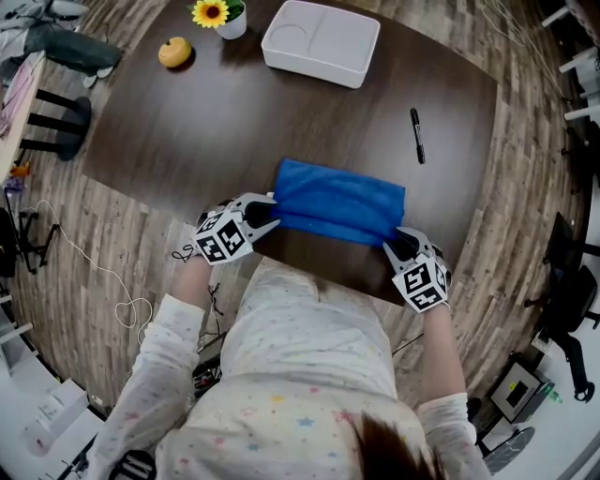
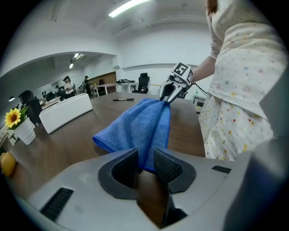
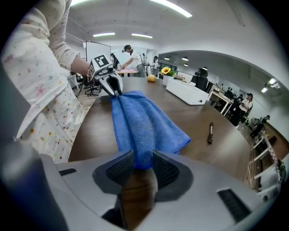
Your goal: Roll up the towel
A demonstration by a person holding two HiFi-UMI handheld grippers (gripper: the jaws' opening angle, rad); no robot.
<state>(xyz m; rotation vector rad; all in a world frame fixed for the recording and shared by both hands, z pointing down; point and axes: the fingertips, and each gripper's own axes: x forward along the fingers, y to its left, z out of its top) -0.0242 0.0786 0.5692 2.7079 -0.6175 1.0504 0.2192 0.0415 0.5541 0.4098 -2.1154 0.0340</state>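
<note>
A blue towel (image 1: 337, 199) lies folded on the dark wooden table (image 1: 187, 122) near its front edge. My left gripper (image 1: 265, 221) is shut on the towel's near left end, and my right gripper (image 1: 398, 246) is shut on its near right end. In the left gripper view the towel (image 2: 140, 126) runs from between the left gripper (image 2: 144, 164) across to the right gripper (image 2: 168, 94). In the right gripper view the towel (image 3: 140, 122) is pinched in the right gripper (image 3: 143, 164) and stretches to the left gripper (image 3: 113, 85). The held edge is lifted slightly off the table.
A white divided tray (image 1: 321, 41) stands at the table's far side. A black marker (image 1: 416, 135) lies to the right beyond the towel. An orange fruit (image 1: 174, 52) and a potted sunflower (image 1: 220, 16) sit at the far left. The person's body is close to the table's front edge.
</note>
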